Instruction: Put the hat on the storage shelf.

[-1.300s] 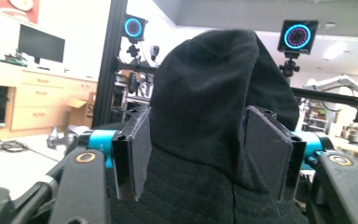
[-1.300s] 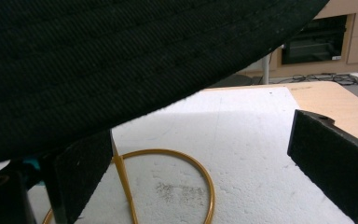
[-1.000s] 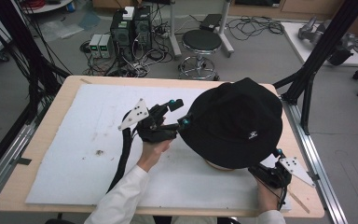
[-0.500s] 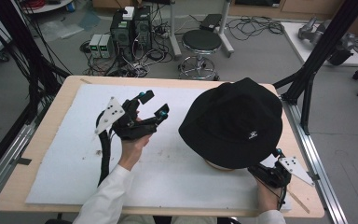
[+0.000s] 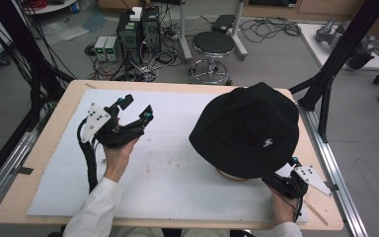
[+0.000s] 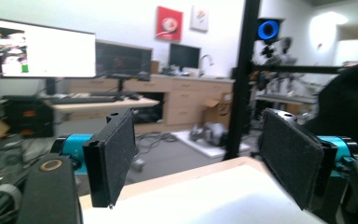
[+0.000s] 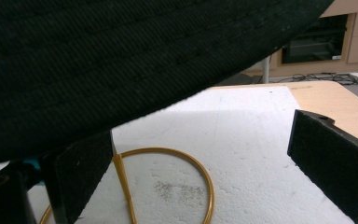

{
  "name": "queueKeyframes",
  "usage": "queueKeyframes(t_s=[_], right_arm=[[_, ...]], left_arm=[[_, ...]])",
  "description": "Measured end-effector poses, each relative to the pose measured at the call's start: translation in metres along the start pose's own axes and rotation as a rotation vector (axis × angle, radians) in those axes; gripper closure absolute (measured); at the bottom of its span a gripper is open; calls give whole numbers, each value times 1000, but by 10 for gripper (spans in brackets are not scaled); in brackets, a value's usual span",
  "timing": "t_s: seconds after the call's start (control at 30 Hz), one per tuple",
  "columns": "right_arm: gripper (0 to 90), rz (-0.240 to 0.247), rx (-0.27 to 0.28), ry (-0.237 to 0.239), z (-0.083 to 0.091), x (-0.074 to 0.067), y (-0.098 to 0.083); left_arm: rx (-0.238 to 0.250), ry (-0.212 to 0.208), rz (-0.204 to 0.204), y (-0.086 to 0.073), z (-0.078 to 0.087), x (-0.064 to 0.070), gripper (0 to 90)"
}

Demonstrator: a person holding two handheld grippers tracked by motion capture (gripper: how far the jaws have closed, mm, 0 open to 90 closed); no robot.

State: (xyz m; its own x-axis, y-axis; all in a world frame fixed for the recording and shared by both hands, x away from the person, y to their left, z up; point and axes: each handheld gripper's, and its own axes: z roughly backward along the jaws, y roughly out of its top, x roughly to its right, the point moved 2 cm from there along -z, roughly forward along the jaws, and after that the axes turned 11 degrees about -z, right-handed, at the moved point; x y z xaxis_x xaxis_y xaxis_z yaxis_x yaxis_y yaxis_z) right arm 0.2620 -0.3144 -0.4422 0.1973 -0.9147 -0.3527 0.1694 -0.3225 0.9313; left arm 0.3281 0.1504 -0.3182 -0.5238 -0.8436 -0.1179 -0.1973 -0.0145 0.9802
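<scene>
Jaws of left gripper had just been opening, nothing between, held above white sheet. Right gripper jaws spread apart beside yellow wire stand, under black hat at bench right.

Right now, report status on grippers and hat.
Left gripper off the hat, jaws just opened, nothing between. Right gripper open by the brim. Black hat on gold wire stand. Nothing in the way.
</scene>
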Motion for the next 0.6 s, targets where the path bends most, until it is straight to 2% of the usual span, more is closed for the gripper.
queueKeyframes(t_s=[0.03, 0.2, 0.4, 0.47, 0.6], right_arm=[[62, -3, 4, -3, 0, 0, 0], [62, -4, 15, 5, 2, -2, 0], [62, -13, 17, 11, 2, -1, -1], [62, -18, 15, 12, 1, -1, -1], [62, -18, 11, 16, 0, -2, -2]], left_arm=[[-19, 29, -18, 0, 3, -4, 259], [-42, 61, -40, 0, 14, -13, 266], [-61, 106, -61, -3, 34, -27, 267], [-76, 135, -58, -10, 46, -35, 266], [-100, 164, -50, -19, 57, -44, 266]])
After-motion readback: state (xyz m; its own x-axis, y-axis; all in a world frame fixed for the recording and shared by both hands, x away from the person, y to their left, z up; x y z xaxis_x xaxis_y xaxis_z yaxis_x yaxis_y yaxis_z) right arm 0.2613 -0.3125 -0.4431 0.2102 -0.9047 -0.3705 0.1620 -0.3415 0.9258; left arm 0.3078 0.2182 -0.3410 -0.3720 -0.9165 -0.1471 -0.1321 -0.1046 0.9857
